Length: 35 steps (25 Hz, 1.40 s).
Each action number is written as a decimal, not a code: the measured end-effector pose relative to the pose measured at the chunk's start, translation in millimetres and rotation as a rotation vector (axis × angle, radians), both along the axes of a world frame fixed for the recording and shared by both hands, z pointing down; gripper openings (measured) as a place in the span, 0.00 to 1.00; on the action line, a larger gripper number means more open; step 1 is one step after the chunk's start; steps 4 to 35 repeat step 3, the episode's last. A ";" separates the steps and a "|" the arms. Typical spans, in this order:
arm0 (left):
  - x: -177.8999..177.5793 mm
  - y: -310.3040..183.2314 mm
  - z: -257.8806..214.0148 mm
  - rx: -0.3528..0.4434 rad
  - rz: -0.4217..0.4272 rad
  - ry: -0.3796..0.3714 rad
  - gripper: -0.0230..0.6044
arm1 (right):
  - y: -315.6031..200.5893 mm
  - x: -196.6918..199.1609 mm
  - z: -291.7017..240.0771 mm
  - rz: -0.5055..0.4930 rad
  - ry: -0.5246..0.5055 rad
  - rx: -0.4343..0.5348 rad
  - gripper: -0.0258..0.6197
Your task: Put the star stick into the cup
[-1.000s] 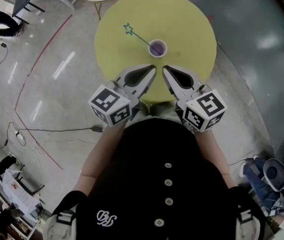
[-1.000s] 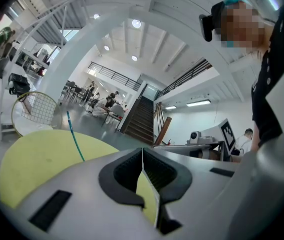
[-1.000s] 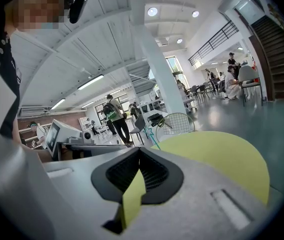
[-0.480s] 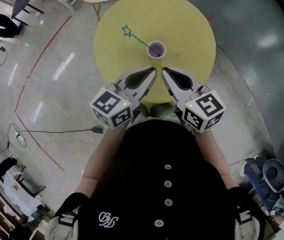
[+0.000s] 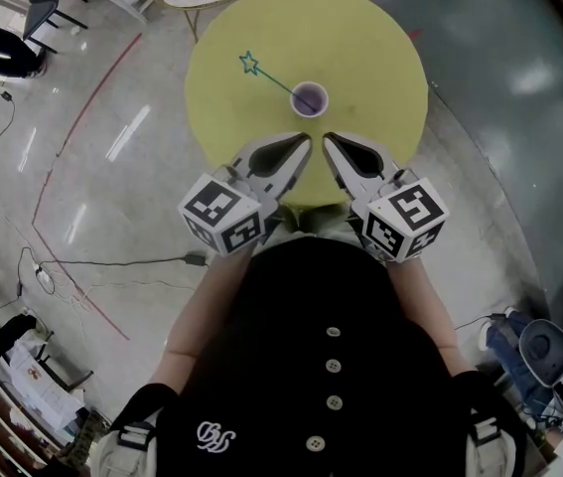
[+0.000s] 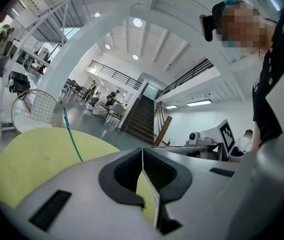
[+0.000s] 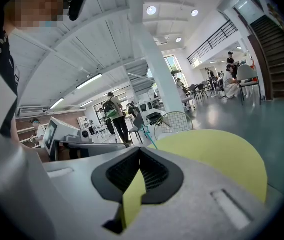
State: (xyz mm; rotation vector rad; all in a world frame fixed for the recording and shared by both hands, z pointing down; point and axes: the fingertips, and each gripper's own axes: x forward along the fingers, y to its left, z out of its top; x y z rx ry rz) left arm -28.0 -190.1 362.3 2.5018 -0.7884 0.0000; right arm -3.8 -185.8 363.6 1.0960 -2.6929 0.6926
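The yellow surface [image 5: 380,48] looks the same as a moment ago. Ahead of the left claw [image 5: 305,140] and right claw [image 5: 328,139], the star stick [image 5: 271,76] leans in the cup [image 5: 311,97]. Both claws stay shut and empty, so the job looks done

bright overhead lamps, glare streaks on the floor [image 5: 127,127], strong fisheye edges.
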 end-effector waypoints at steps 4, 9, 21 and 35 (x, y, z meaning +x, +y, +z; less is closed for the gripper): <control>-0.4 0.3 2.9 -0.005 -0.002 -0.004 0.07 | -0.4 0.8 1.4 0.001 -0.001 -0.001 0.04; -0.4 0.3 2.9 -0.005 -0.002 -0.004 0.07 | -0.4 0.8 1.4 0.001 -0.001 -0.001 0.04; -0.4 0.3 2.9 -0.005 -0.002 -0.004 0.07 | -0.4 0.8 1.4 0.001 -0.001 -0.001 0.04; -0.4 0.3 2.9 -0.005 -0.002 -0.004 0.07 | -0.4 0.8 1.4 0.001 -0.001 -0.001 0.04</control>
